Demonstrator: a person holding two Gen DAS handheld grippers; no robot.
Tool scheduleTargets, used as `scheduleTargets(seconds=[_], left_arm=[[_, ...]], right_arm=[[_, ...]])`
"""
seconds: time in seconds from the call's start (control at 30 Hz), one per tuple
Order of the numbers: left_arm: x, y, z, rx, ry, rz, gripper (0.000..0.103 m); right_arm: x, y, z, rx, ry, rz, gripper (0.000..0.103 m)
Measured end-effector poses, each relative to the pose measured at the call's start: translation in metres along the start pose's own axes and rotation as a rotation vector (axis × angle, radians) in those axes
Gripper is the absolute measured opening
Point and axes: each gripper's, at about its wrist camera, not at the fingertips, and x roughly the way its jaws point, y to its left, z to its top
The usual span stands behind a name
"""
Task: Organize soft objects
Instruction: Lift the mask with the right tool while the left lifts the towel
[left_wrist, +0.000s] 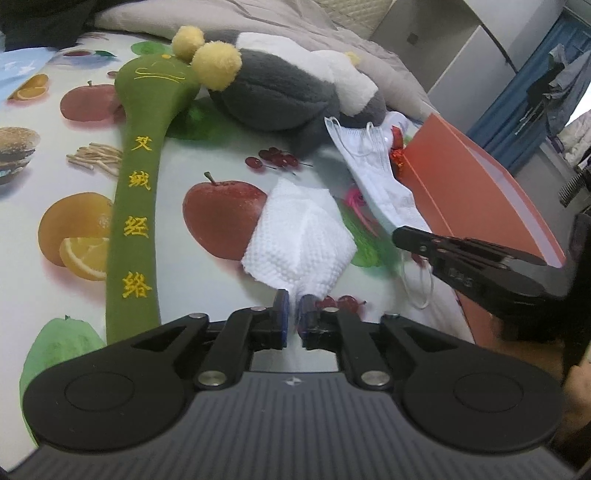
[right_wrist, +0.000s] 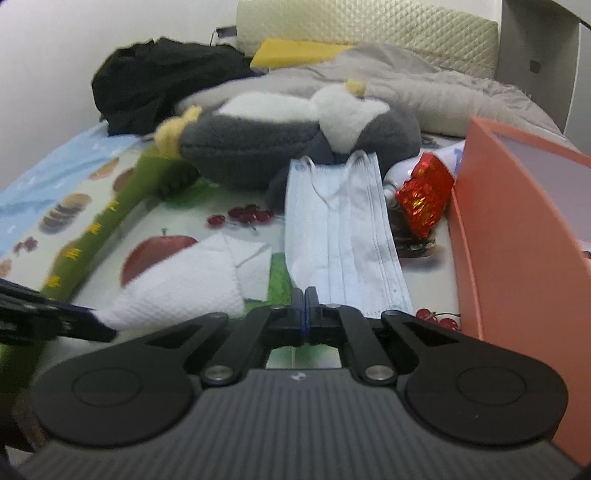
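Fruit-print cloth (left_wrist: 229, 155) is pretty cluttered: plush toy (left_wrist: 280, 88), green stick (left_wrist: 136, 206) and face mask (right_wrist: 343, 236) sit mid-frame, none in the orange box (right_wrist: 517, 236). Left gripper (left_wrist: 293, 314) pinches the white tissue (left_wrist: 299, 236) low center, right gripper (right_wrist: 305, 314) is shut and empty, so most sorting's left.

Even indoor light, soft shadows; right view motion-blurred; fisheye-bent edges.

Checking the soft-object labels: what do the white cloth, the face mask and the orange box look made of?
White cloth: looks like dimpled paper towel or thin cotton, matte.
Face mask: pleated nonwoven fabric with elastic ear loops.
Orange box: seemingly rigid card or plastic, with flat, smooth, thin walls.
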Motion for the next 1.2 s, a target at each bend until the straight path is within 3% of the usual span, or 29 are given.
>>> scheduleTargets(seconds=[0.1, 0.23, 0.43, 0.63, 0.7, 0.77, 0.9, 0.97, 1.0, 1.2], left_arm=[[-0.009, -0.002, -0.001, 0.004, -0.026, -0.006, 0.039], [-0.021, -0.004, -0.002, -0.003, -0.068, -0.022, 0.052], [-0.026, -0.001, 0.0, -0.002, -0.1, -0.021, 0.054], [-0.014, 0.001, 0.003, 0.017, -0.11, -0.016, 0.057], [-0.008, 0.002, 0.004, 0.032, -0.112, -0.017, 0.062], [-0.002, 0.002, 0.005, 0.059, -0.119, -0.032, 0.063], [0.012, -0.001, 0.009, 0.114, -0.118, -0.025, 0.072], [0.019, -0.002, 0.012, 0.128, -0.103, -0.048, 0.072], [0.021, -0.003, 0.012, 0.141, -0.1, -0.054, 0.072], [0.029, -0.011, 0.01, 0.194, -0.088, -0.036, 0.073]], right_arm=[[-0.021, 0.005, -0.003, -0.008, -0.017, 0.01, 0.004], [-0.046, 0.019, -0.009, -0.064, -0.031, 0.002, 0.004], [-0.063, 0.031, -0.029, -0.093, 0.026, -0.016, 0.004], [-0.059, 0.026, -0.05, -0.014, 0.108, 0.025, 0.007], [-0.059, 0.024, -0.05, 0.011, 0.09, 0.037, 0.011], [-0.06, 0.022, -0.048, 0.004, 0.041, 0.045, 0.022], [-0.062, 0.017, -0.042, 0.028, -0.01, 0.038, 0.027], [-0.062, 0.013, -0.04, 0.041, -0.041, 0.029, 0.052], [-0.061, 0.012, -0.039, 0.044, -0.05, 0.019, 0.056], [-0.04, 0.003, -0.028, 0.053, -0.054, -0.023, 0.058]])
